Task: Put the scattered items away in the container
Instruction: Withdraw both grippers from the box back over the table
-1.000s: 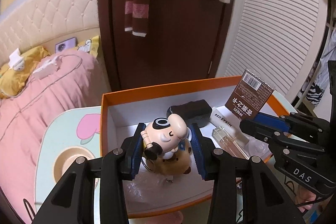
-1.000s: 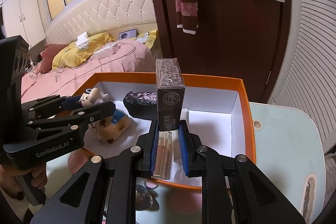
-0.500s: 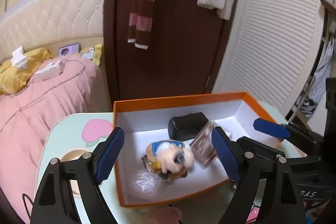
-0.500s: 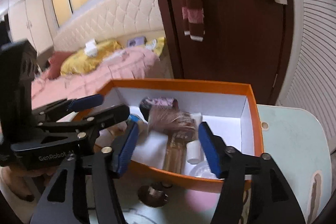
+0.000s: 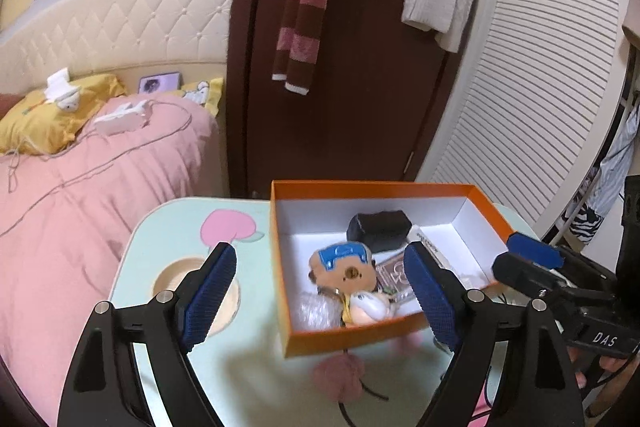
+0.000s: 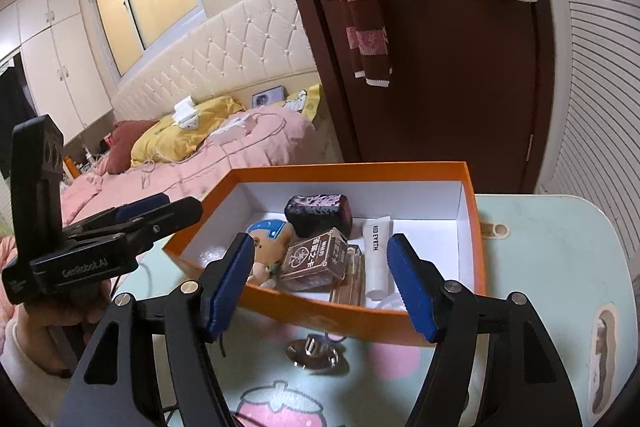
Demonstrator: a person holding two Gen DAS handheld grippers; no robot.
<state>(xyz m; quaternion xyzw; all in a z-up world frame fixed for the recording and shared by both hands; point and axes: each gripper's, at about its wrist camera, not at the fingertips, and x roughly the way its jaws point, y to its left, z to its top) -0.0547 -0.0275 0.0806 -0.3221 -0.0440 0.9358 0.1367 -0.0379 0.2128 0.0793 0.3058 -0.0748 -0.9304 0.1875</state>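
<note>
- Two grippers, both spread wide and holding nothing: the left gripper (image 5: 316, 301) hangs over the near rim of the orange box (image 5: 348, 337), the right gripper (image 6: 322, 283) over its near wall.
- Inside the box, the plush keychain (image 6: 266, 243) lies at 9 o'clock, touching the brown carton (image 6: 318, 259).
- At 12 o'clock sits a dark pouch (image 6: 320, 213); at 3 o'clock a white tube (image 6: 376, 257).
- A pink pompom (image 5: 338, 377) lies on the table (image 5: 168, 227) outside the box, at 6 o'clock.
</note>
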